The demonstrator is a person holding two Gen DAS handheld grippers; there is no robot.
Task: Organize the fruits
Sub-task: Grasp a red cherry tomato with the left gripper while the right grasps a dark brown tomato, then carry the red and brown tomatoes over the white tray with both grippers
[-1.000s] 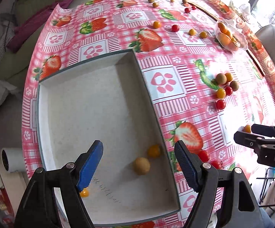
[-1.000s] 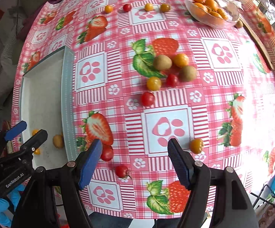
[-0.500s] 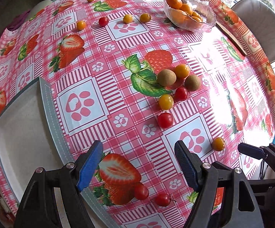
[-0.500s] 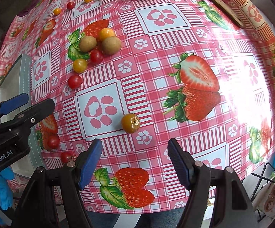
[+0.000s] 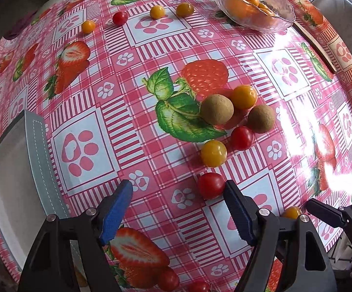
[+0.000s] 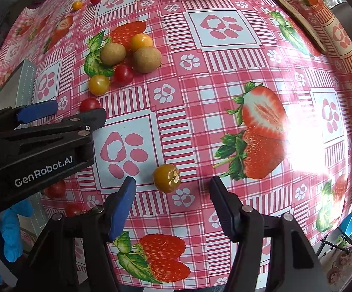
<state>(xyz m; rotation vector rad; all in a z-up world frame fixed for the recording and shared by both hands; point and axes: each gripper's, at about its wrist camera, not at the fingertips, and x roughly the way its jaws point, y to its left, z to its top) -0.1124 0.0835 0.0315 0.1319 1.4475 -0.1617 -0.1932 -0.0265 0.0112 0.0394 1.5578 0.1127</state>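
My left gripper hangs open, pointing down at the strawberry-print cloth. A red cherry tomato lies just off the tip of its right finger, untouched. The grey tray is at the left. My right gripper is closing around a yellow-brown tomato that sits between its fingertips; both pads stand clear of it. The left gripper shows at the left of the right wrist view, beside the same red tomato. The right gripper appears low on the right in the left wrist view.
A cluster of two brown fruits, yellow and red tomatoes lies mid-table. A glass bowl of oranges stands at the far side, with several loose tomatoes left of it. A wooden board runs along the right edge. A blue-gloved hand holds the left gripper.
My left gripper left the tray and moved right over the cloth, down to the red tomato. My right gripper sank toward the yellow-brown tomato and its jaws narrowed.
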